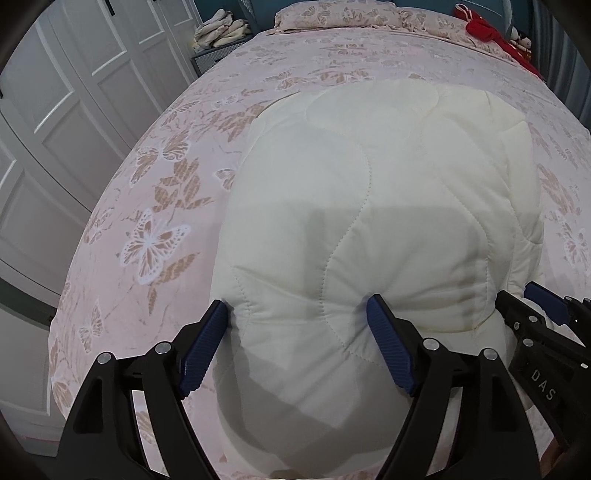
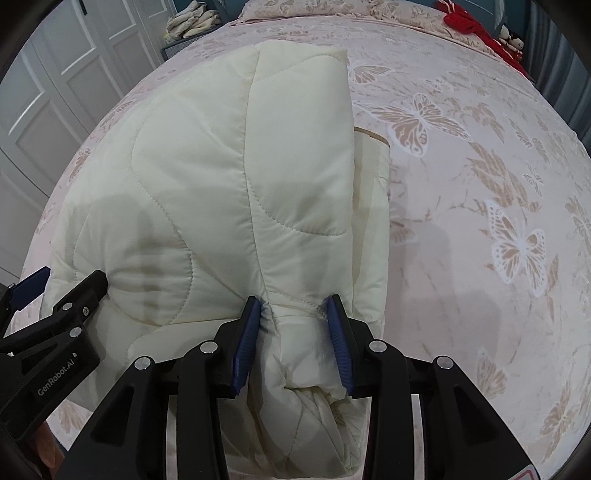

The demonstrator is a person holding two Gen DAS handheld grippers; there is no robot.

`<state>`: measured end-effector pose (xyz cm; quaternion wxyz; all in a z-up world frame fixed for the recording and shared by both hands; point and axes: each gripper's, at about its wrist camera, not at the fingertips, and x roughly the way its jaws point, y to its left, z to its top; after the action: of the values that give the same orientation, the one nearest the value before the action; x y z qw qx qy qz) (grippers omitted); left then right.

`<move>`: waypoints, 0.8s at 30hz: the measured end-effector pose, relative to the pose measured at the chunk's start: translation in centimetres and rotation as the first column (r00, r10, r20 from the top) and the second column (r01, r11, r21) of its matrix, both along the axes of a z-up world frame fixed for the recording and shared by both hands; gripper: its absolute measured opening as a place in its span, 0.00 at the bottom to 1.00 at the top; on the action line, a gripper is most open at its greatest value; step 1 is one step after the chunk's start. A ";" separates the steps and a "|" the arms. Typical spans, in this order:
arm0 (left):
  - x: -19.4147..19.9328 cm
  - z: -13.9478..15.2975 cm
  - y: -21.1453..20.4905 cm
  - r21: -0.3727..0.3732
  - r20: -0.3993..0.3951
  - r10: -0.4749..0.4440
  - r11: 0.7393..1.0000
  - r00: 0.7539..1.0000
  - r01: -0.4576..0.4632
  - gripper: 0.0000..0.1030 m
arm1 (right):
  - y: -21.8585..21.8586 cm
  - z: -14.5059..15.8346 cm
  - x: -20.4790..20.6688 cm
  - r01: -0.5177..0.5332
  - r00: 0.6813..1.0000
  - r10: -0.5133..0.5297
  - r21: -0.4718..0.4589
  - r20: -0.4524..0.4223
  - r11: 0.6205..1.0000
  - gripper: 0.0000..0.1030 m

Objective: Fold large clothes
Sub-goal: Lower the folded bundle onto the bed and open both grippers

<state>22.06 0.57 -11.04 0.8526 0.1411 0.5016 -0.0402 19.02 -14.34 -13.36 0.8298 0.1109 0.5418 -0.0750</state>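
A cream quilted padded jacket lies folded on the bed, its near edge bunched up towards me. My left gripper straddles that near edge with its jaws wide. Both blue pads dent the puffy fabric, which narrows between them. In the right wrist view the jacket shows a folded-over panel running away from me. My right gripper is shut on a thick rolled fold at the near edge. The two grippers sit side by side: the right one shows at the left view's edge, the left one at the right view's edge.
The pink butterfly-print bedspread spreads around the jacket. A matching pillow and a red garment lie at the head. Folded pale clothes sit on a bedside cabinet. White wardrobe doors stand to the left.
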 end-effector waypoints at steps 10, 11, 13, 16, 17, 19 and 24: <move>-0.7 1.0 0.6 -0.021 0.007 0.026 0.999 1.000 -0.026 0.73 | -0.3 2.0 -0.9 0.026 0.999 -0.026 0.014 0.024 1.000 0.44; -1.1 1.4 0.7 -0.024 0.009 0.028 0.999 1.000 -0.028 0.73 | -0.4 2.6 -1.4 0.035 0.999 -0.035 0.018 0.035 0.999 0.45; -2.0 2.1 0.8 -0.019 0.022 0.030 0.999 0.999 -0.030 0.73 | -0.2 3.9 -2.7 0.044 0.997 -0.046 0.039 0.062 0.998 0.48; -3.3 3.1 0.7 -0.015 0.044 0.032 0.999 0.999 -0.031 0.73 | 0.0 5.5 -4.8 0.051 0.994 -0.055 0.047 0.099 0.998 0.54; -4.0 3.5 0.7 -0.016 0.054 0.033 0.999 0.998 -0.032 0.73 | 0.2 6.0 -5.5 0.050 0.992 -0.055 0.048 0.111 0.998 0.54; -5.2 4.2 0.7 -0.015 0.070 0.036 0.999 0.997 -0.035 0.73 | 0.6 6.8 -6.7 0.048 0.990 -0.053 0.041 0.132 0.998 0.59; -7.7 5.1 1.1 -0.011 0.090 0.044 0.999 0.995 -0.044 0.73 | 1.8 8.5 -9.5 0.031 0.985 -0.031 0.002 0.171 1.000 0.62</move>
<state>14.39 1.67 -5.95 0.8756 0.1280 0.4655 -0.0172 9.49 -12.53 -4.85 0.8721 0.1250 0.4665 -0.0783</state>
